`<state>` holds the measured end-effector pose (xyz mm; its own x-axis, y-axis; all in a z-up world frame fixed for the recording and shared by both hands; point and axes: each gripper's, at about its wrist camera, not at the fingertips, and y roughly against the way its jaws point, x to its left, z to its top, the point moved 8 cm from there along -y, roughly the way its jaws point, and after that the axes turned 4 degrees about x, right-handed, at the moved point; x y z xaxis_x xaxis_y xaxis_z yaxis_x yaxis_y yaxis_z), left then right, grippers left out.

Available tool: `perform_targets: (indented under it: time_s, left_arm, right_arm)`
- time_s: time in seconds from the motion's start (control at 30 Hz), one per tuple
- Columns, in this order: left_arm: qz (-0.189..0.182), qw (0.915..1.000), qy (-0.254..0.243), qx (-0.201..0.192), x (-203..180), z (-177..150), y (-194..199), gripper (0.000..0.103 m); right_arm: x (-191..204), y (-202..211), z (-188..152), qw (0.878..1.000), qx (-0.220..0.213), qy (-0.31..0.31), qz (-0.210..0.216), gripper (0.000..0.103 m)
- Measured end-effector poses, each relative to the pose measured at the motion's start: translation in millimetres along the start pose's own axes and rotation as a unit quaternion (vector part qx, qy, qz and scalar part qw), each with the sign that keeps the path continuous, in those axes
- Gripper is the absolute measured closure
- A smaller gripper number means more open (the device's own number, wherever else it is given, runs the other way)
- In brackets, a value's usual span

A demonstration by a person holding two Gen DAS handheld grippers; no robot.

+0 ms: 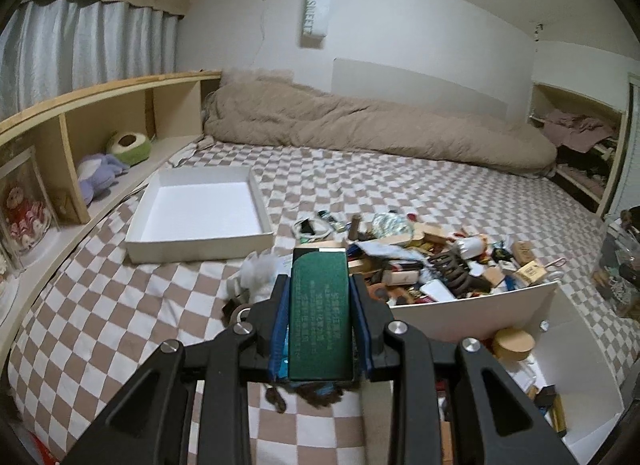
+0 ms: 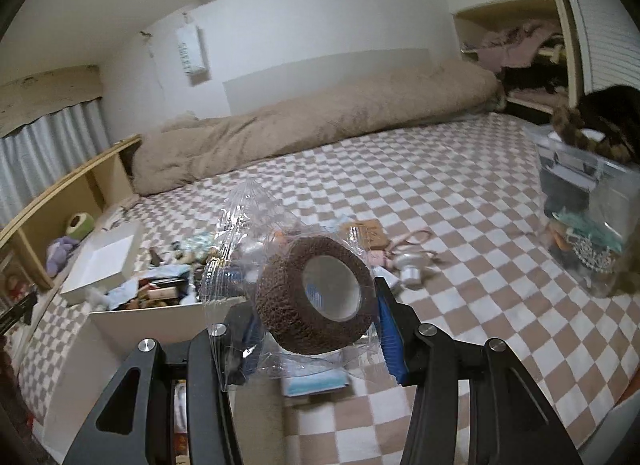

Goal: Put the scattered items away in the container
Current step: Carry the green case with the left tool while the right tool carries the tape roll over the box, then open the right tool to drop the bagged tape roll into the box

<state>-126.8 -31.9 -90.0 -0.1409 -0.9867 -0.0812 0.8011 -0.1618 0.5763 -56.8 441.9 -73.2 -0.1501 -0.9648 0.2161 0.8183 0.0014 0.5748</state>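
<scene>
My left gripper [image 1: 319,285] is shut on a flat green box [image 1: 320,313] with small printed text, held above the checked bedspread. My right gripper [image 2: 316,305] is shut on a brown bandage roll [image 2: 316,297] wrapped in clear plastic. A white open container [image 1: 500,317] lies to the right below the left gripper, with a round wooden piece and small items inside; its wall [image 2: 160,325] shows in the right wrist view. Behind it lies a heap of scattered small items [image 1: 420,253] [image 2: 168,277]. An empty shallow white box lid [image 1: 200,217] [image 2: 104,261] sits farther left.
A rolled beige duvet [image 1: 380,133] lies along the far wall. A wooden shelf [image 1: 100,113] with plush toys borders the bed at left. A clear plastic bin [image 2: 592,205] with items stands at right, something dark and a braided cord on it. Pink scissors [image 2: 408,241] lie on the spread.
</scene>
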Motion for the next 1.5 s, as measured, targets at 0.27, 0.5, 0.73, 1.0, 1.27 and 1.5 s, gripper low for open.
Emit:
perform_targets:
  time_s: [0.27, 0.5, 0.73, 1.0, 1.27, 1.5]
  left_arm:
    - [-0.049, 0.9984, -0.028, -0.007, -41.5, 3.5, 13.0, 0.074]
    - [-0.076, 0.9959, -0.049, 0.005, -68.8, -4.3, 12.0, 0.074]
    - [-0.094, 0.9931, -0.065, 0.025, -88.2, -17.1, 4.7, 0.074]
    - [-0.109, 0.9907, -0.069, 0.043, -99.5, -26.7, -1.9, 0.074]
    - [-0.126, 0.9865, -0.083, 0.065, -115.7, -38.9, -6.1, 0.074]
    - [-0.129, 0.9849, -0.086, 0.076, -119.4, -43.5, -9.5, 0.074]
  right_arm:
    - [45.6, 4.9, -6.1, 0.998, 0.016, 0.026, 0.063, 0.053]
    - [82.3, -8.1, -24.4, 0.99, 0.065, 0.04, 0.116, 0.053]
    - [103.2, -25.9, -52.2, 0.983, 0.12, 0.056, 0.123, 0.053]
    - [100.2, -35.3, -62.9, 0.984, 0.139, 0.066, 0.095, 0.053]
    - [107.1, -49.1, -75.1, 0.977, 0.172, 0.098, 0.08, 0.053]
    - [102.4, -57.3, -81.5, 0.975, 0.191, 0.101, 0.053, 0.053]
